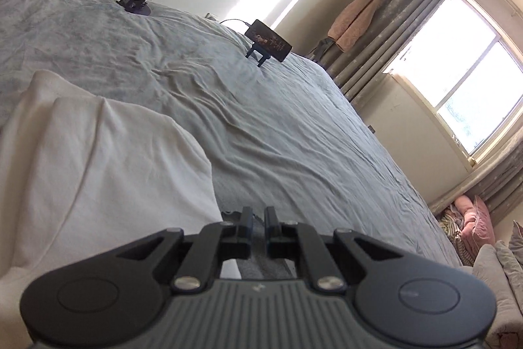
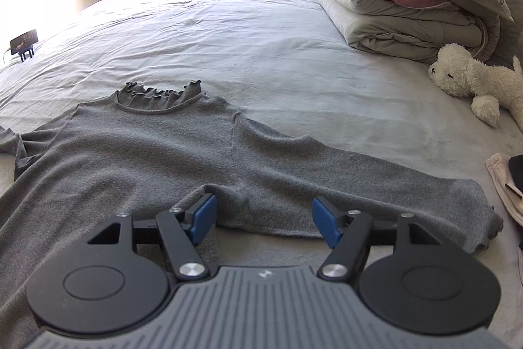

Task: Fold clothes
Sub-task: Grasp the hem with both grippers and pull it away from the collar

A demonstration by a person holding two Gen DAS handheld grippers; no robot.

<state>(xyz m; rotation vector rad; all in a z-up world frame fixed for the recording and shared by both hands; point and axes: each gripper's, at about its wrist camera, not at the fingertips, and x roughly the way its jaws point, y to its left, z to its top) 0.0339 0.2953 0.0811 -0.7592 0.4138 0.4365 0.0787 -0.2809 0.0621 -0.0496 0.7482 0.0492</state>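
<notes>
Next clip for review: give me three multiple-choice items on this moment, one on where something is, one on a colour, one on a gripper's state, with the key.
1. Where does the plush dog lie?
A. On the bed in front of the folded duvet
B. On the grey sweater
C. On the windowsill

2. What colour are the right gripper pads?
A. Red
B. Blue
C. White

3. How does the right gripper stand?
A. Shut on the collar
B. Shut on a sleeve
C. Open at the sweater where the sleeve joins the body

Key: 1 A, it lies on the sheet in front of the folded duvet. 2 B, both pads show blue. 3 C, the jaws stand wide apart, nothing clamped.
</notes>
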